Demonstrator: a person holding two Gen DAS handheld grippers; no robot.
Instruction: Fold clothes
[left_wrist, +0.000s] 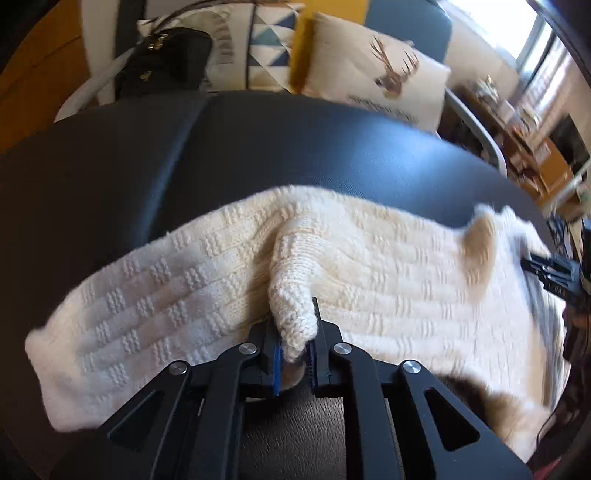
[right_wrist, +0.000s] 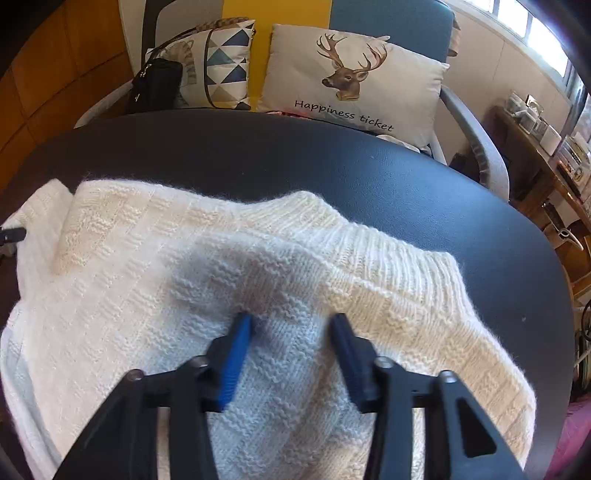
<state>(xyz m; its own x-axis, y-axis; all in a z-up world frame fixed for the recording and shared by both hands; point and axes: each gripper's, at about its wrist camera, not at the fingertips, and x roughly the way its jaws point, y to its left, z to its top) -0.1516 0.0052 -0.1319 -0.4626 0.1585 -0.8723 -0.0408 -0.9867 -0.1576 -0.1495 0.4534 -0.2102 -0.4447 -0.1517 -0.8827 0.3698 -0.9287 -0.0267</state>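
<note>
A cream knitted sweater (left_wrist: 369, 251) lies spread on the dark round table (left_wrist: 258, 155). My left gripper (left_wrist: 294, 317) is shut on a pinched-up fold of the knit near the table's front edge, and the cloth rises in a ridge between its fingers. At the right edge of the left wrist view the right gripper (left_wrist: 550, 271) shows over the sweater. In the right wrist view the sweater (right_wrist: 184, 258) fills the foreground, ribbed hem (right_wrist: 369, 240) toward the far side. My right gripper (right_wrist: 291, 319) stands open, its fingertips down on the knit and a hump of cloth between them.
Behind the table (right_wrist: 332, 166) stand chairs with a deer cushion (right_wrist: 351, 77), a triangle-pattern cushion (right_wrist: 221, 62) and a black bag (right_wrist: 155, 85). A wooden shelf with clutter (right_wrist: 546, 147) is at the right. Bare tabletop lies beyond the sweater.
</note>
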